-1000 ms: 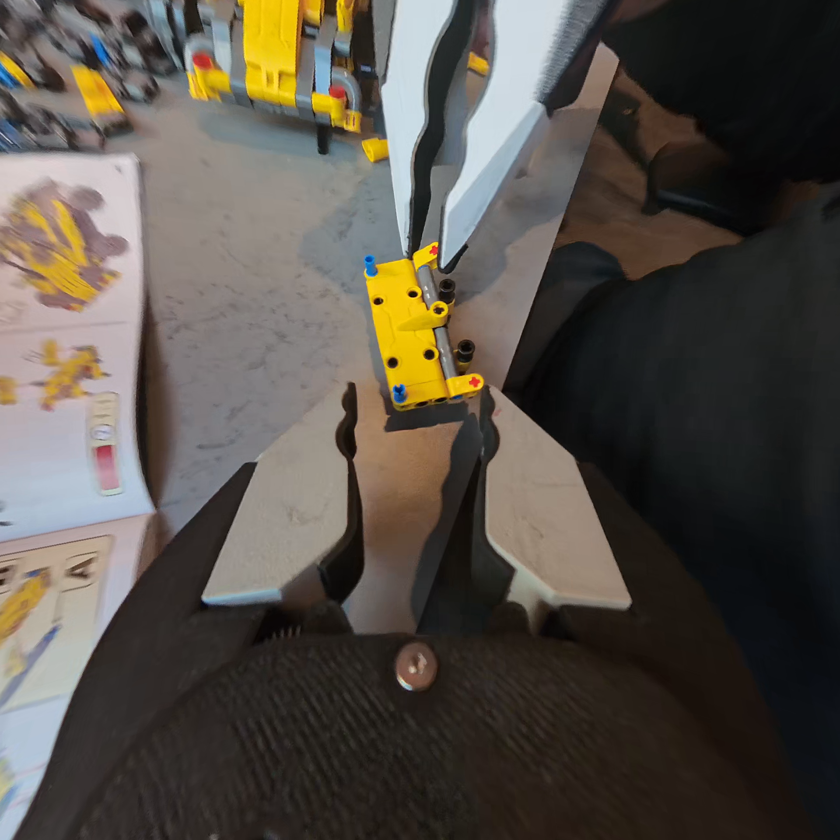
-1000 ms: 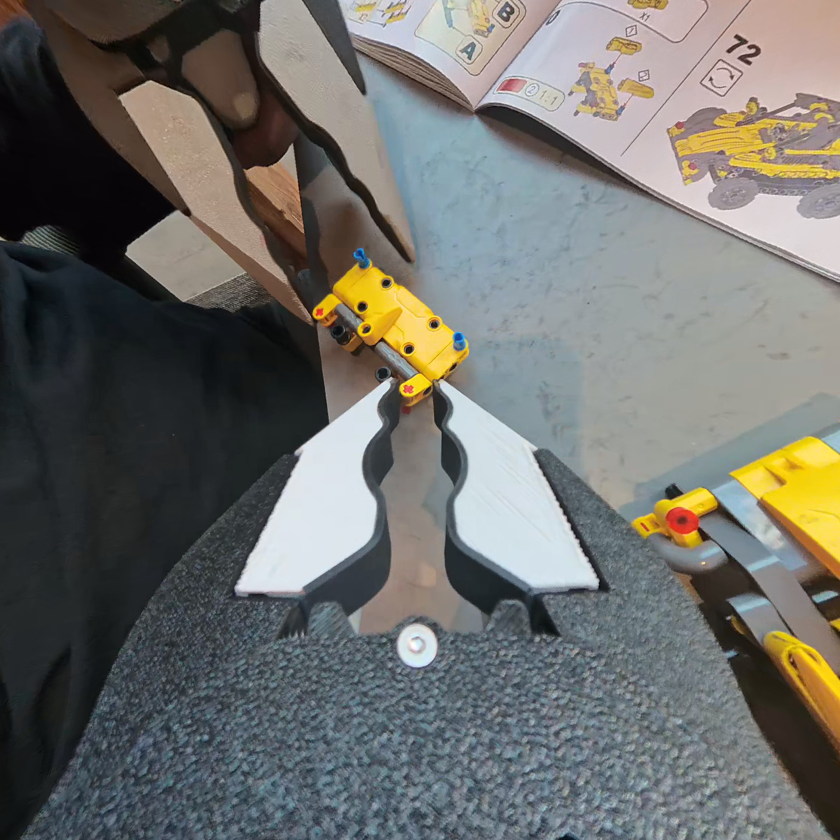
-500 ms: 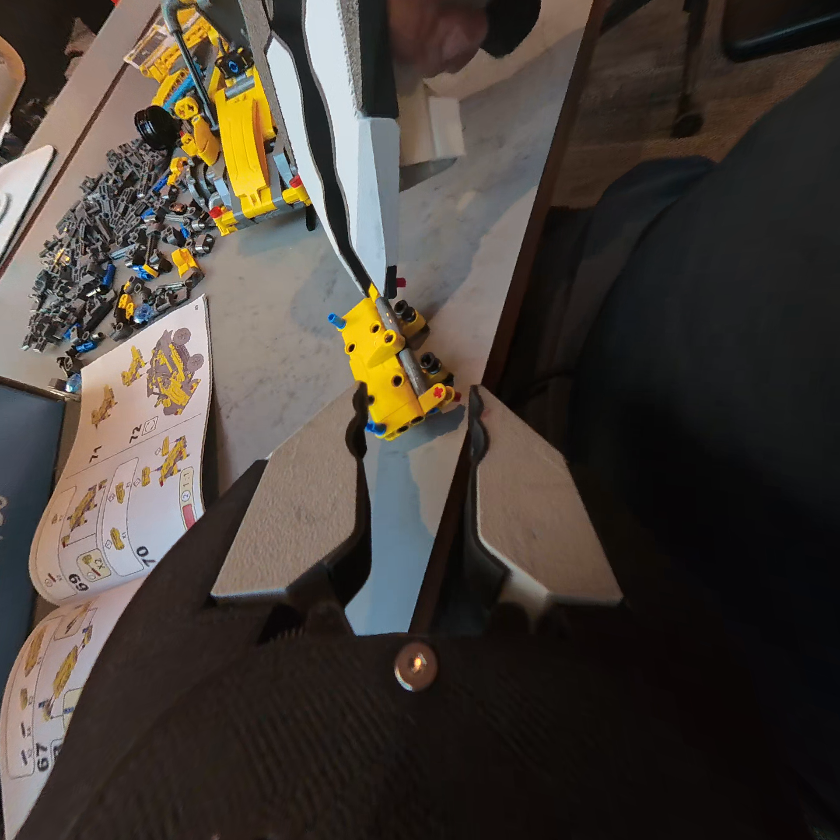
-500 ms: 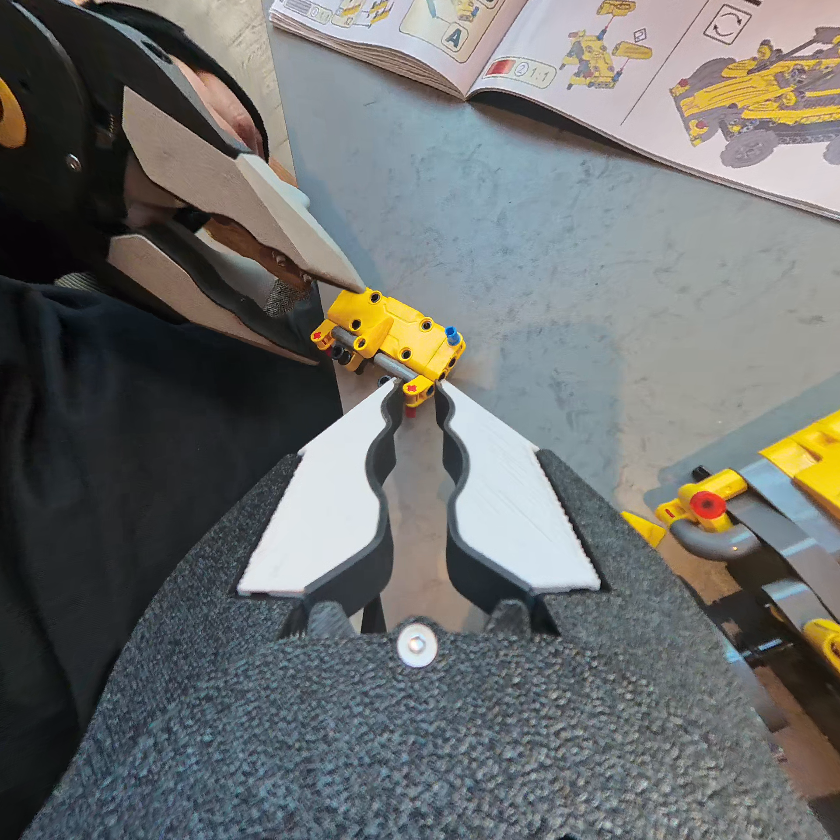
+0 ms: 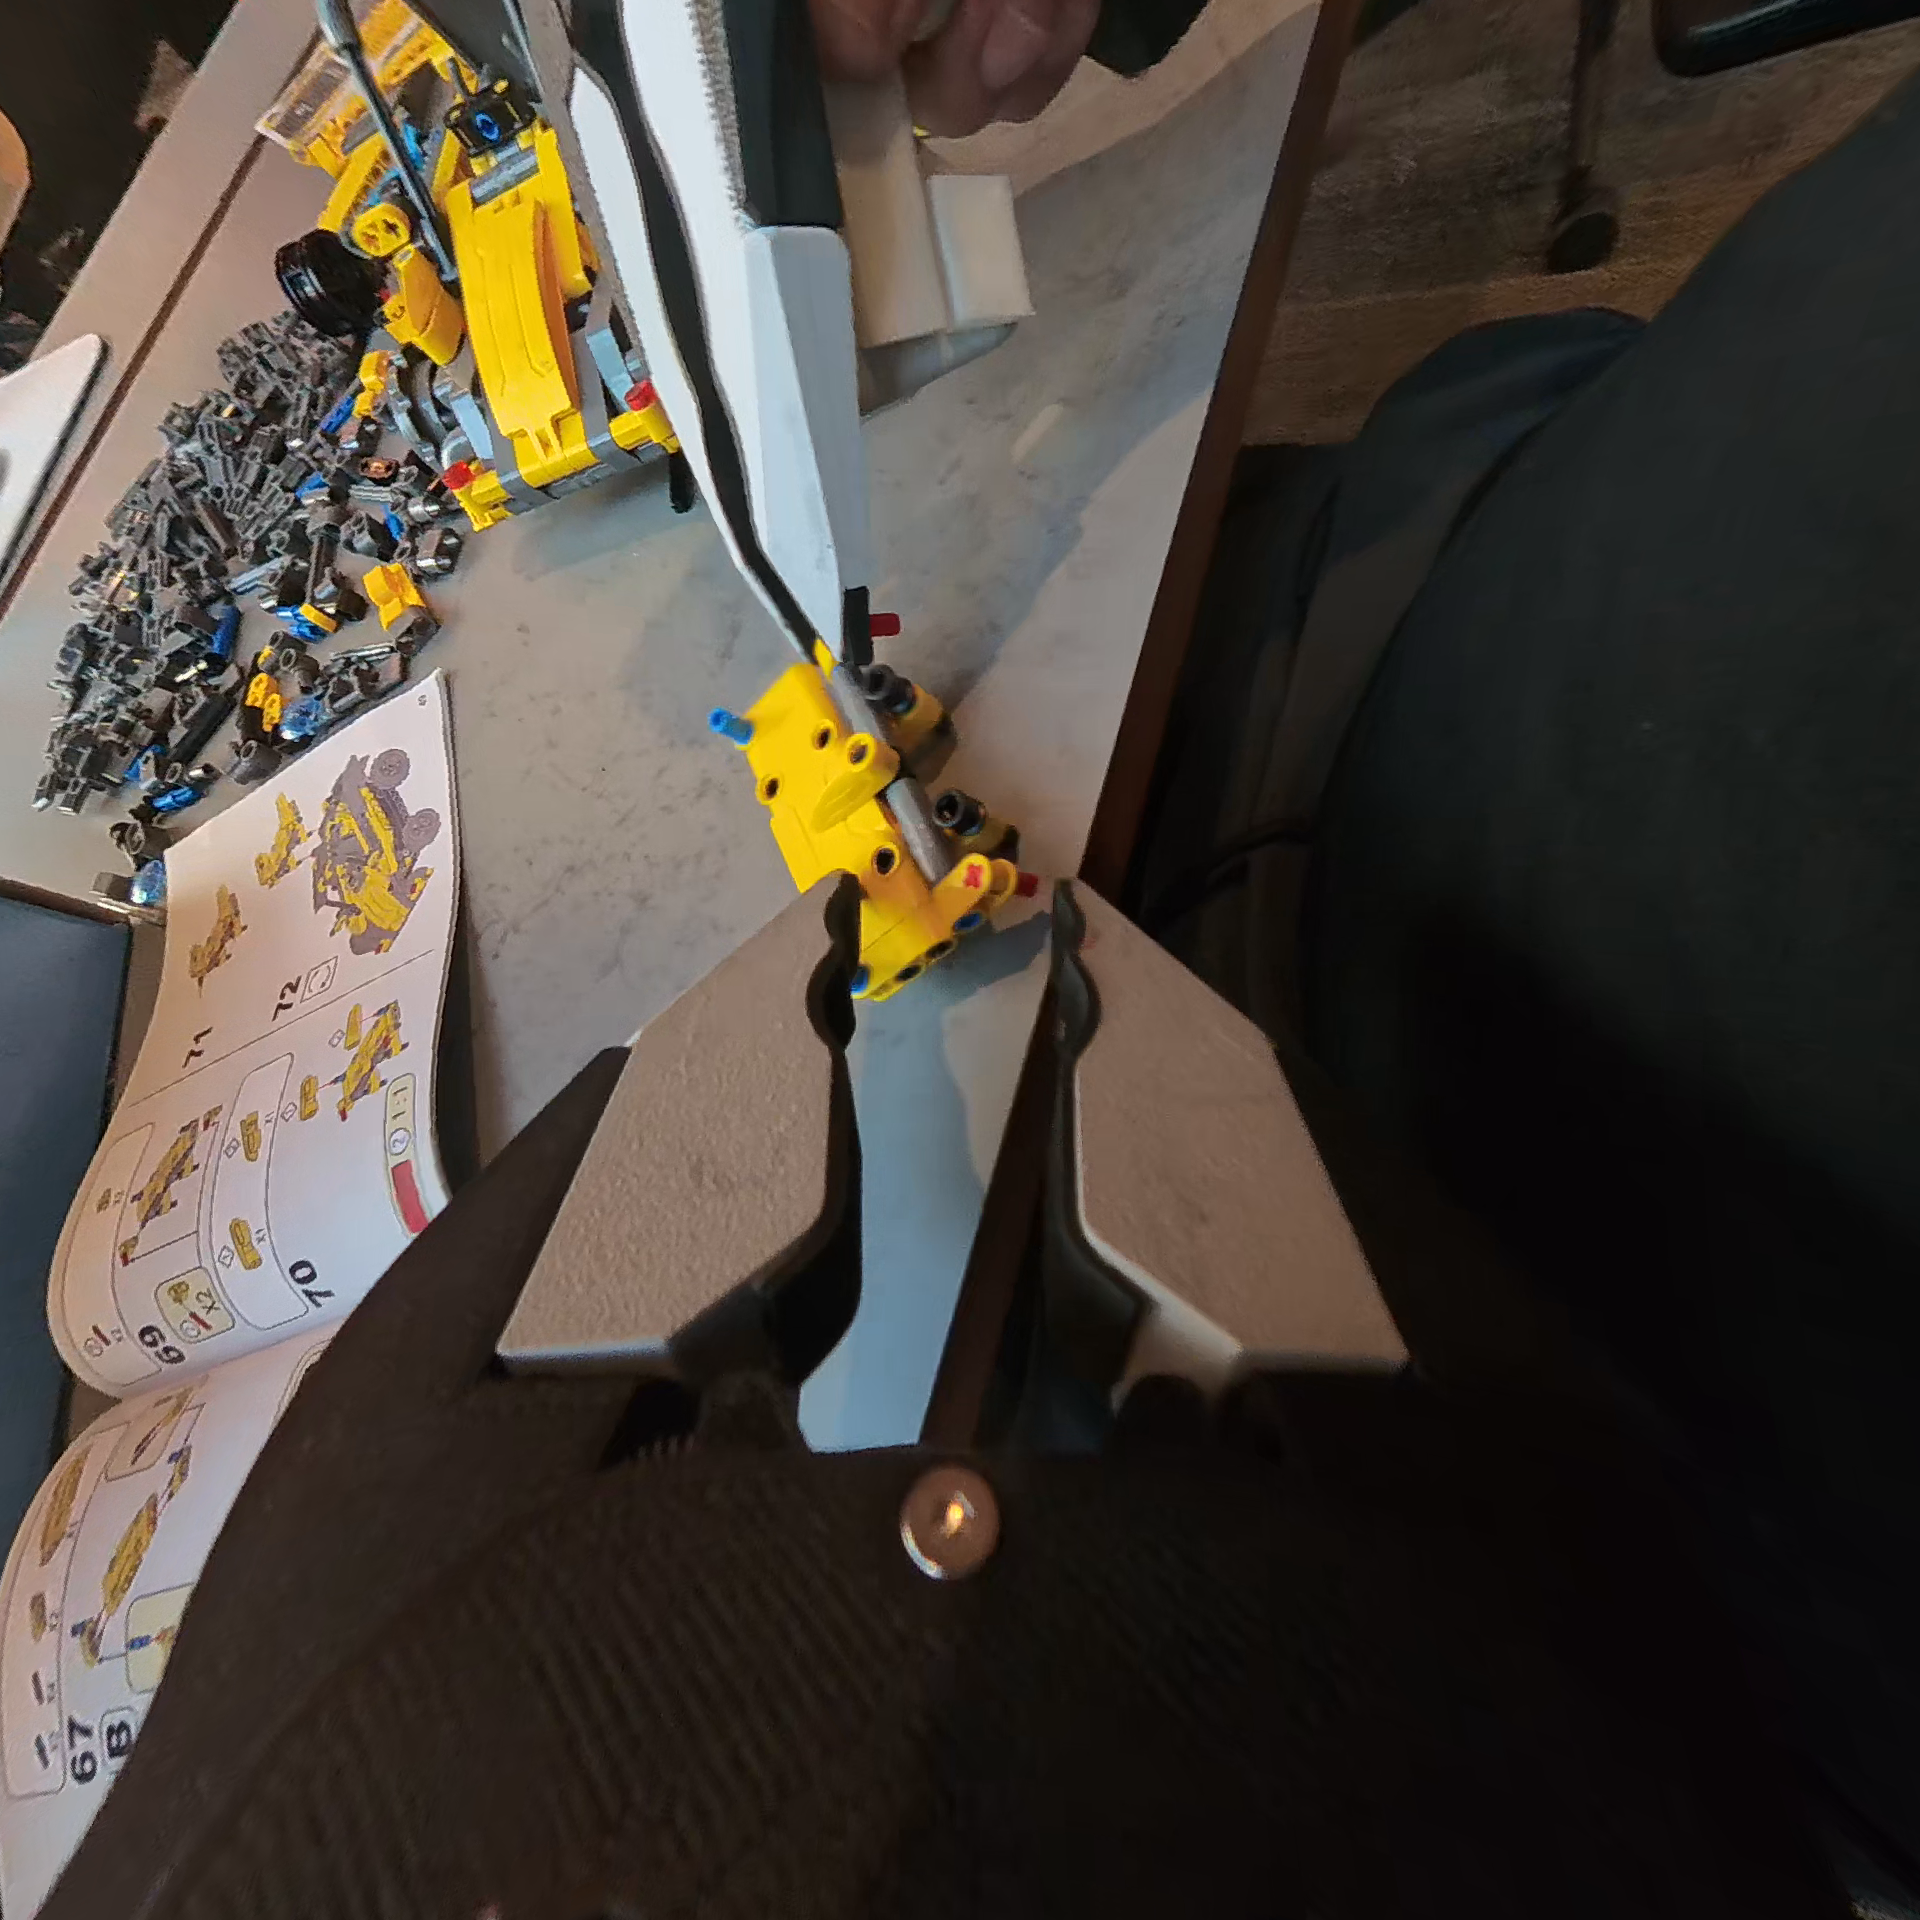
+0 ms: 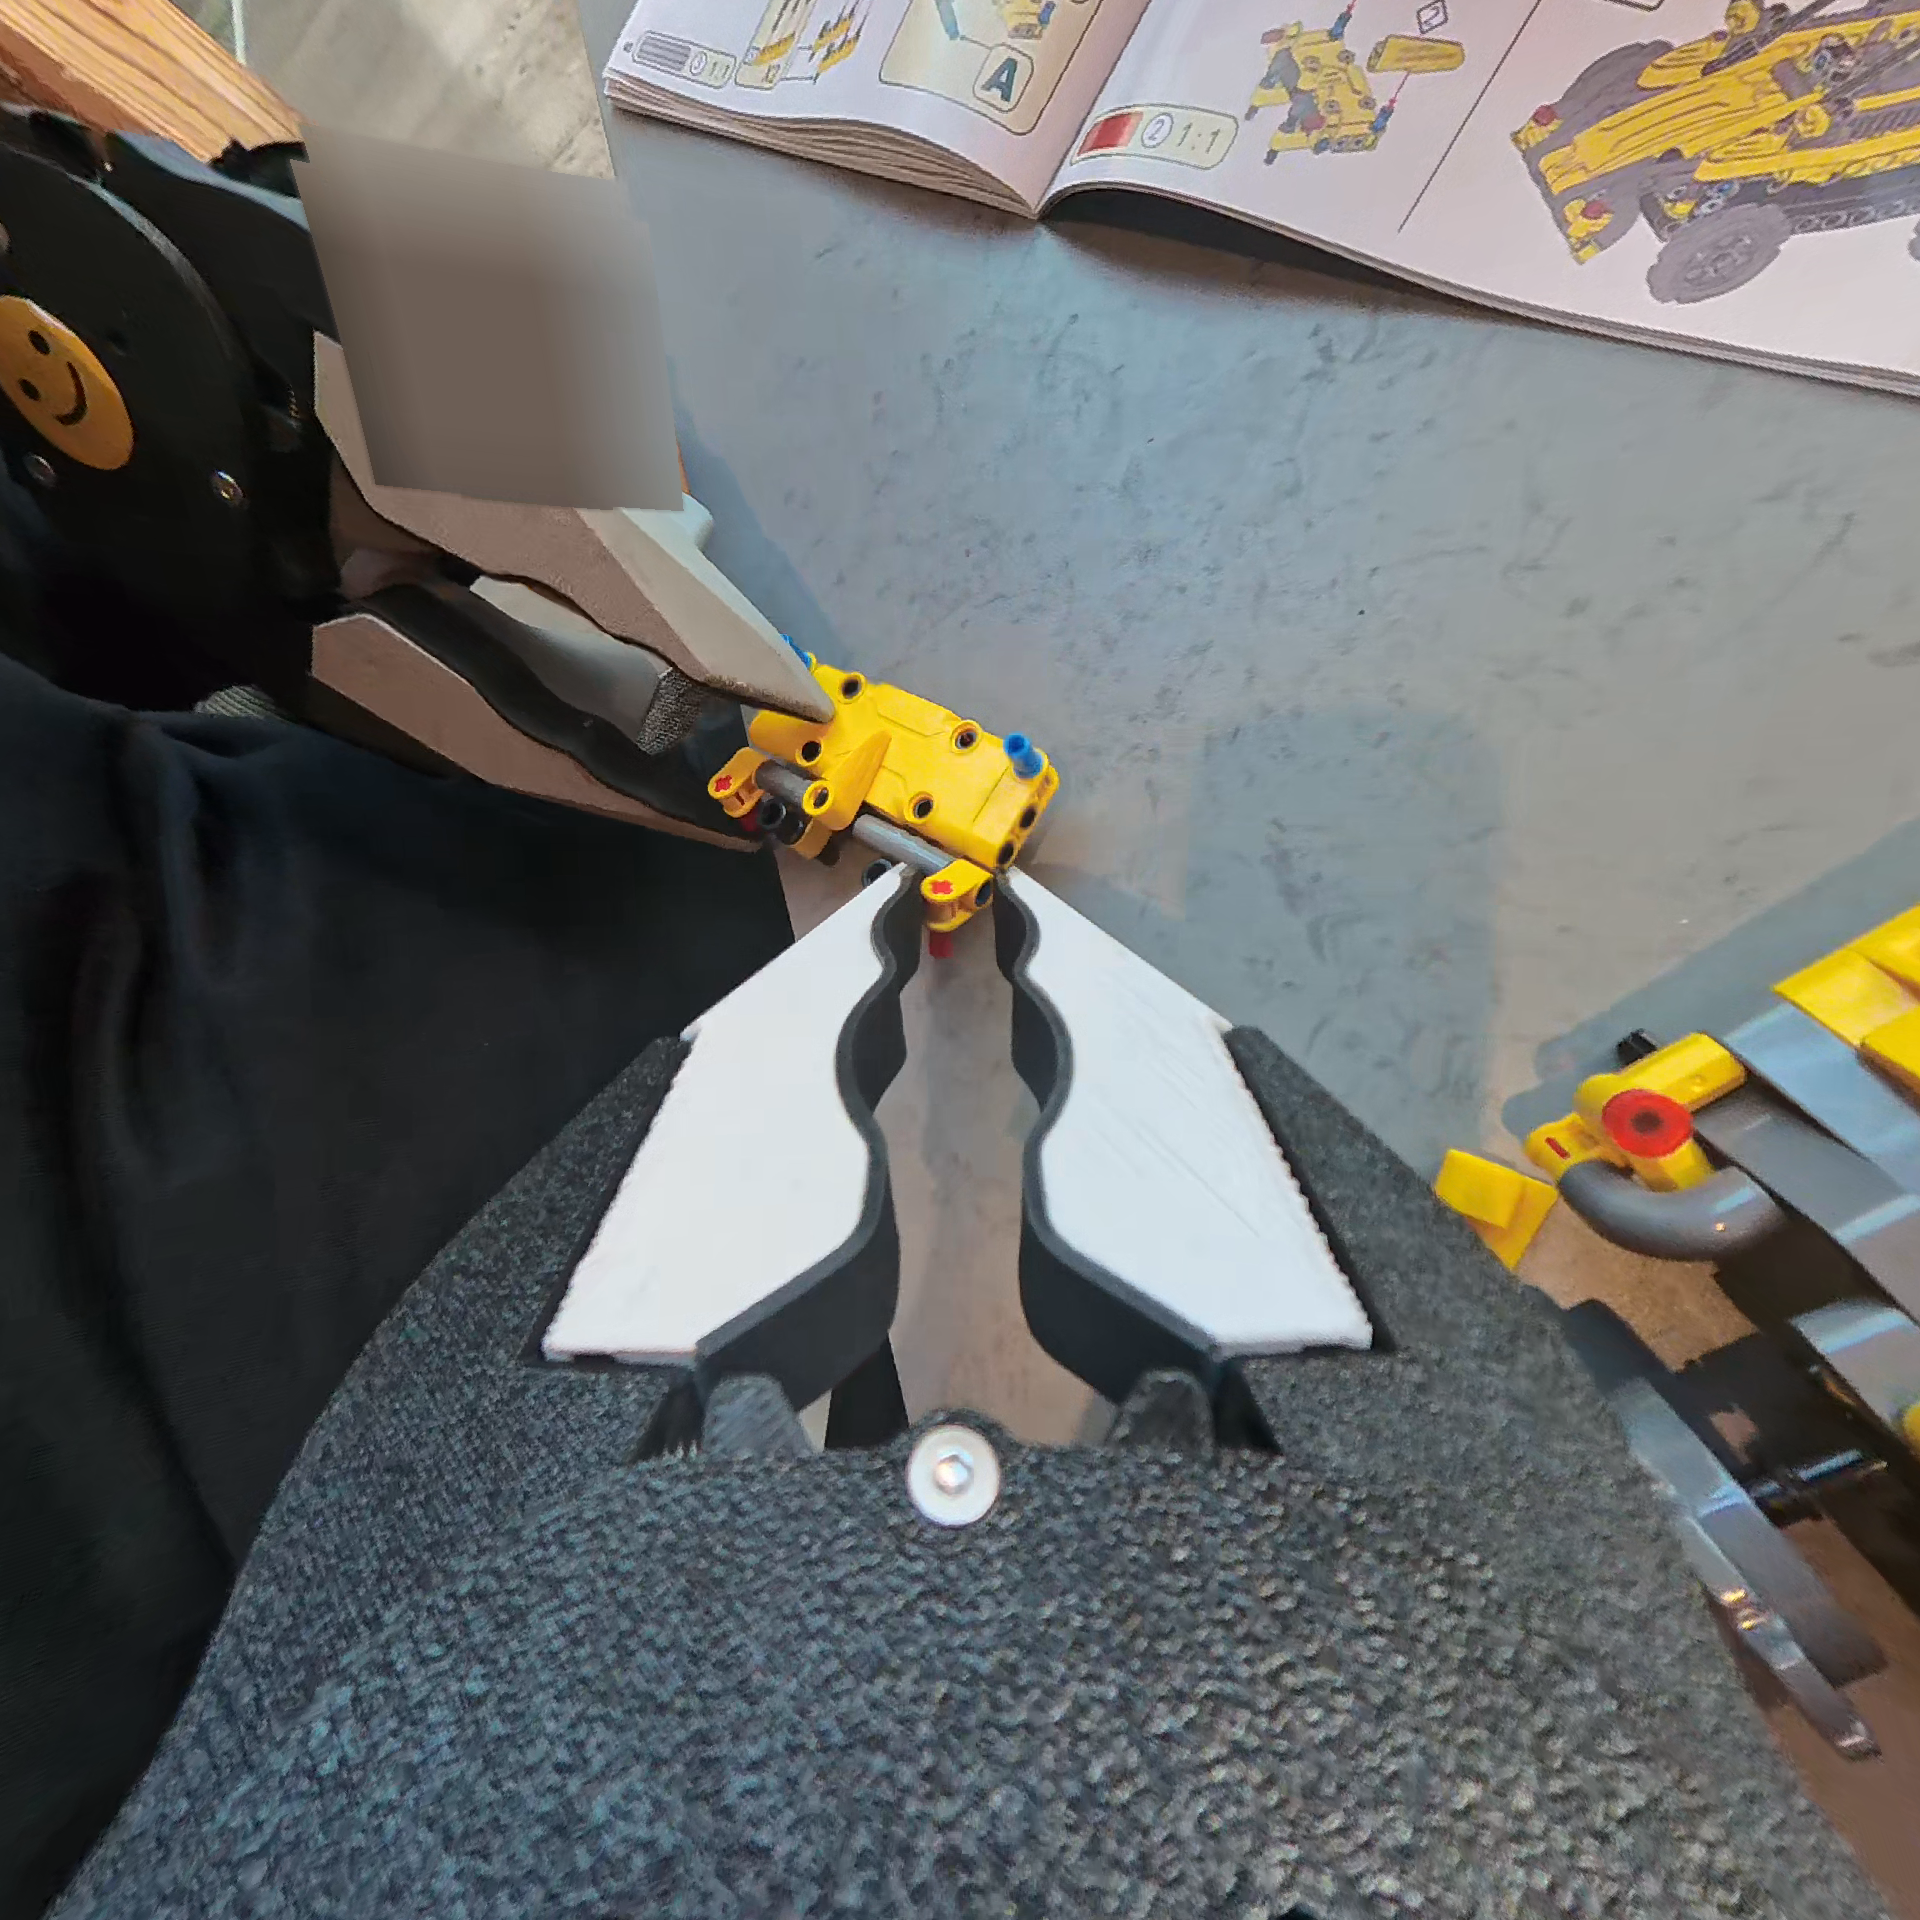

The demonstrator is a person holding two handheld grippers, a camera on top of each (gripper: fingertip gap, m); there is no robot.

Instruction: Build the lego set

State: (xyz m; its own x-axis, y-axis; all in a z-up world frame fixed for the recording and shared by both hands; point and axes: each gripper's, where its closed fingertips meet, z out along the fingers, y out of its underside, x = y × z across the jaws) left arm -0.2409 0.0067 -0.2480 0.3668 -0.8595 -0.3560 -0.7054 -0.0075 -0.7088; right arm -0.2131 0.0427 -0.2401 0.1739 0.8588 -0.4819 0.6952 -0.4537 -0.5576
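A small yellow brick assembly (image 5: pixel 831 790) with a grey axle, blue pins and black pins sits at the grey table's near edge; it also shows in the right wrist view (image 6: pixel 914 758). My right gripper (image 6: pixel 948 878) is shut on the yellow connector at one end of the axle. In the left wrist view it comes down from above (image 5: pixel 821 623). My left gripper (image 5: pixel 945 899) is partly open, its jaws straddling the assembly's other end. One finger (image 5: pixel 727 1091) touches the yellow side. A sliver of table shows by the other finger. In the right wrist view its upper finger (image 6: pixel 675 613) rests on the assembly's top.
An open instruction booklet (image 5: pixel 291 1039) lies to the left and also shows in the right wrist view (image 6: pixel 1455 156). A pile of loose dark parts (image 5: pixel 208 582) and a large yellow vehicle model (image 5: pixel 509 301) stand beyond. The table edge (image 5: pixel 1195 623) borders a person's dark clothing (image 5: pixel 1558 935). The gap from one gripper's tips to the other's is roughly 5 cm.
My left jaws have narrowed and moved in around the assembly's end. The left view has swung to show more of the table. My right gripper has kept its hold.
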